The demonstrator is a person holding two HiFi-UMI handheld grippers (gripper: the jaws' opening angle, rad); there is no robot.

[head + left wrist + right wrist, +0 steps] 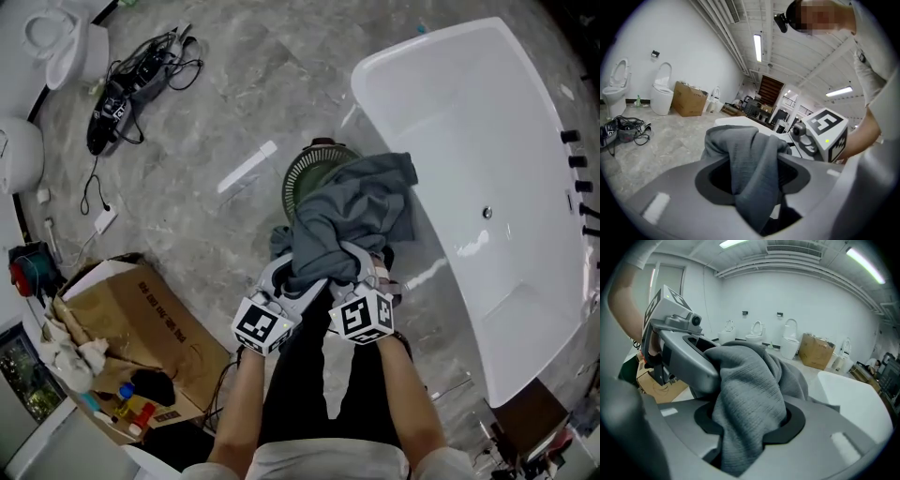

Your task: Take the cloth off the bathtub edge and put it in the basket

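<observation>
The cloth [352,211] is found clamped in the jaws of both the left gripper [281,279] and the right gripper [364,270], bunched beside the bathtub [487,122], with the basket [305,176] lying just ahead, partly covered by it.

Head camera: overhead, facing steeply down. Gripper cameras: close behind left tongs [754,187] and right tongs [750,427], facing along them. All share the cloth [356,206].

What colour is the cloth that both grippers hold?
Plain dark grey cloth, finely ribbed; the right gripper view shows it best.
</observation>
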